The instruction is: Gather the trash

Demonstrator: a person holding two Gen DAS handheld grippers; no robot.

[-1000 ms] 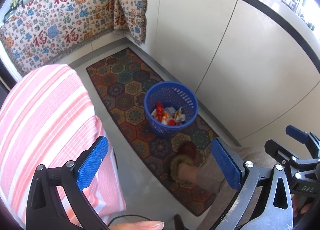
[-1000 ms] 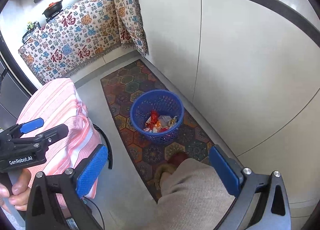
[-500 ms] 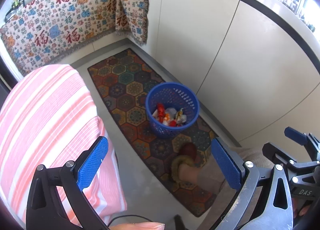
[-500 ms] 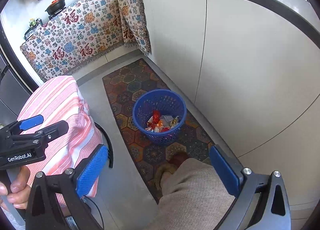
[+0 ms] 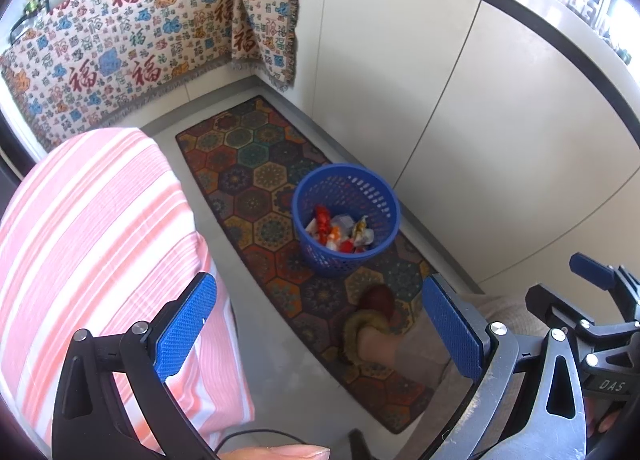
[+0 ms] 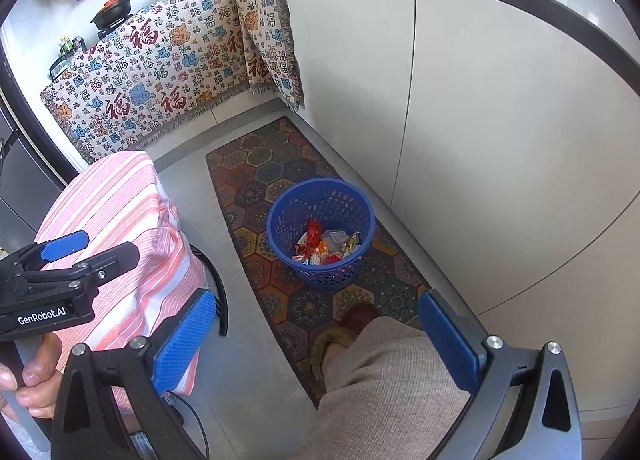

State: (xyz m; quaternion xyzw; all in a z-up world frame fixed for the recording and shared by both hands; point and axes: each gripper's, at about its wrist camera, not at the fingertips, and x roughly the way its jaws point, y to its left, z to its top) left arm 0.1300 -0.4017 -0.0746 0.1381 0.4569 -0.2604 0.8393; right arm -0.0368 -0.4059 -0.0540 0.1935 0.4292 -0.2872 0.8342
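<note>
A blue mesh basket (image 5: 347,220) (image 6: 321,230) stands on the patterned rug by the white cabinets. Crumpled red, orange and white wrappers (image 5: 338,232) (image 6: 326,242) lie in its bottom. My left gripper (image 5: 320,334) hangs high above the floor, open, with nothing between its blue pads; it also shows at the left edge of the right wrist view (image 6: 66,256). My right gripper (image 6: 316,344) is open and empty too, held above the person's leg; its tip shows at the right of the left wrist view (image 5: 592,284).
A hexagon-patterned rug (image 5: 256,180) runs along white cabinet doors (image 5: 460,120). A pink-striped cloth covers a stool or table (image 5: 92,244) at the left. The person's slippered foot (image 5: 372,324) and beige trouser leg (image 6: 384,392) stand near the basket. A patterned cloth (image 6: 160,72) drapes the far counter under pans.
Both views have drifted slightly, so the basket sits a touch further right in frame. Both grippers stay open and empty; the trash in the basket has not moved.
</note>
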